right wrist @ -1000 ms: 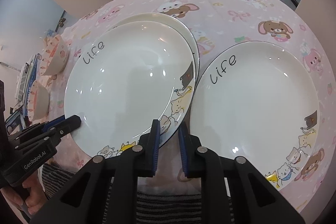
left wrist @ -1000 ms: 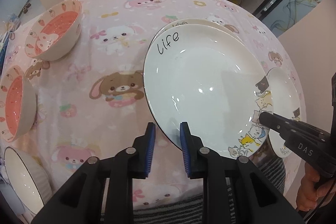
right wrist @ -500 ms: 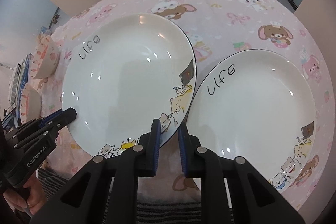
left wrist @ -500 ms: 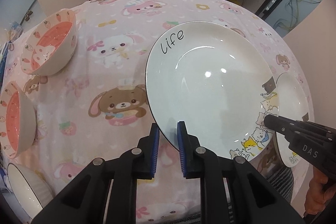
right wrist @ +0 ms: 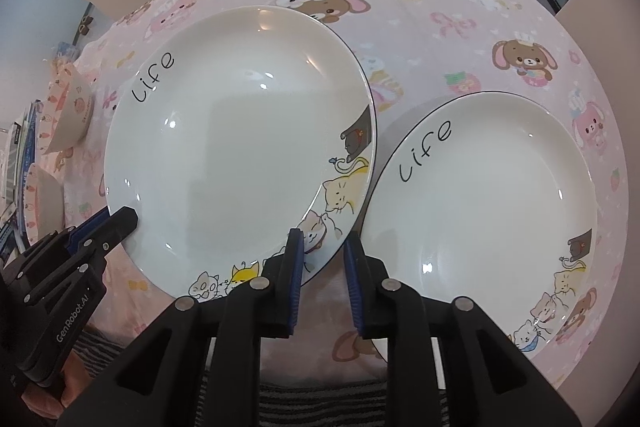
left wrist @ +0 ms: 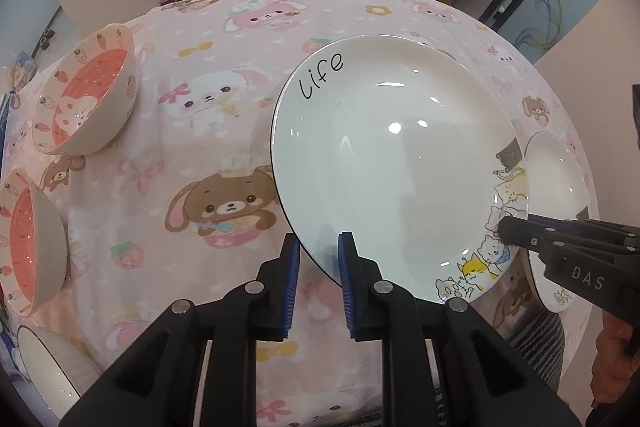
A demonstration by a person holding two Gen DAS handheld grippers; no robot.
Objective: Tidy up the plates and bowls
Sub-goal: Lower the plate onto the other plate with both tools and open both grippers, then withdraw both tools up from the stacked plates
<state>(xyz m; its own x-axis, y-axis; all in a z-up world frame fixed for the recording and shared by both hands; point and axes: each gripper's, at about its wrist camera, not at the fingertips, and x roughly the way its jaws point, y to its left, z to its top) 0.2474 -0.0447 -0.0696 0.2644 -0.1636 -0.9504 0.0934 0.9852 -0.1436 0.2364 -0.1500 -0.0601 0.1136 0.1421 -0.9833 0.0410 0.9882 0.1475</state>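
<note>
A white "Life" plate [left wrist: 392, 163] with cartoon cats lies in the middle of the pink tablecloth. My left gripper [left wrist: 319, 247] is shut on its near-left rim. My right gripper [right wrist: 322, 243] is at the cat-printed rim of the same plate [right wrist: 240, 147]. Its jaws are opening: the rim is still between them, and cloth shows between the rim and the right pad. A second, matching plate [right wrist: 480, 211] lies flat just to the right. Each gripper also shows in the other's view, the right one [left wrist: 506, 227] and the left one [right wrist: 126, 219].
Two pink strawberry bowls [left wrist: 84, 99] [left wrist: 28, 243] stand at the table's left edge. A white bowl [left wrist: 44, 367] is at the near left corner. A striped garment [right wrist: 320, 403] lies along the near edge. A person's hand [left wrist: 616, 339] holds the right gripper.
The held plate slid over the plate beneath it, whose far rim no longer shows. The right gripper's jaws have widened off the rim. The left gripper keeps its grip.
</note>
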